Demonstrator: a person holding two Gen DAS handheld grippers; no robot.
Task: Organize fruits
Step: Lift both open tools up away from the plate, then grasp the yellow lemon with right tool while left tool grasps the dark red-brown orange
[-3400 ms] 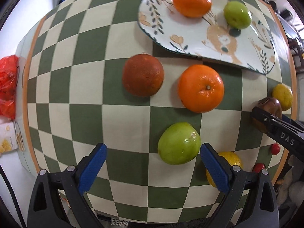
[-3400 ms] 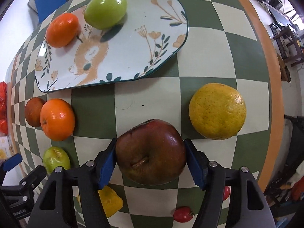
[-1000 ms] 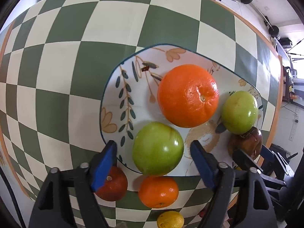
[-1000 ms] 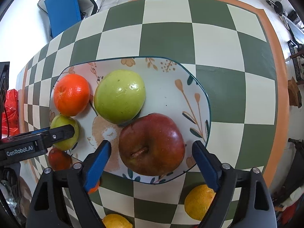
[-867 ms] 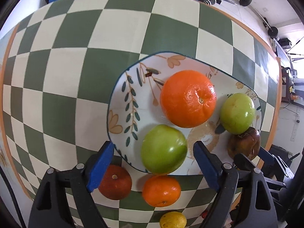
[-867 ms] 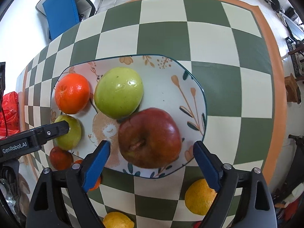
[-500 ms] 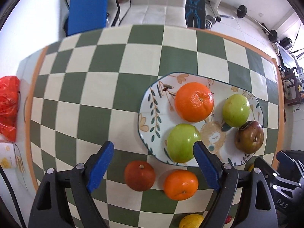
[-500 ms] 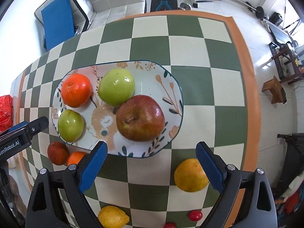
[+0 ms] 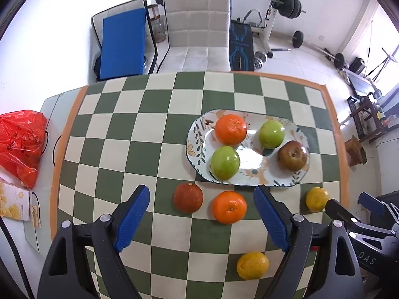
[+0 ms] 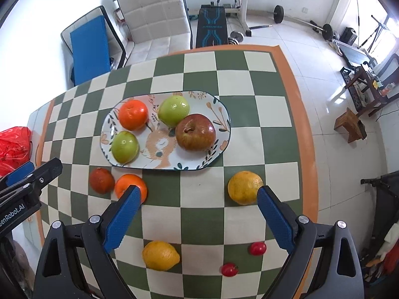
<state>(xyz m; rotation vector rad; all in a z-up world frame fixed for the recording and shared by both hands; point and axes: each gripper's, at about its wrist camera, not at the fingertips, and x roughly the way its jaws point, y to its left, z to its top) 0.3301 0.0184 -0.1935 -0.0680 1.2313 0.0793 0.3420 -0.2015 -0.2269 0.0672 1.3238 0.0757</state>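
Both tools high above the checkered surface (image 10: 199, 214), both spread wide, gripping nothing. Left tool (image 9: 202, 214) hangs over the near-middle squares; right tool (image 10: 197, 216) over the near-right squares.

Plate (image 10: 219, 109) sits toward the far right of the surface, holding four fruits. Left to right on it: orange (image 10: 132, 117) at the far-left end, green apple (image 10: 124, 146) at the near-left end, second green apple (image 10: 173, 111) far-middle, red apple (image 10: 195, 132) at the right end, touching that second apple.

Still loose on the surface, left to right: dark red orange (image 10: 101, 180) and a second orange (image 10: 130, 185) side by side just off the plate's near edge, left end; lemon (image 10: 160, 255) near the near edge; two cherry tomatoes (image 10: 229, 269) (image 10: 257, 248) at near right, slightly apart; yellow orange (image 10: 245, 187) near the right edge, apart from the plate.

Progress judgement: four fruits plated, six pieces left, so under halfway if everything goes on the plate. Free room on the plate is mainly the near-middle strip; fitting all may be tight. Closest next picks look like the second orange for the left tool, yellow orange for the right tool. Round fruit may roll when set down against others.
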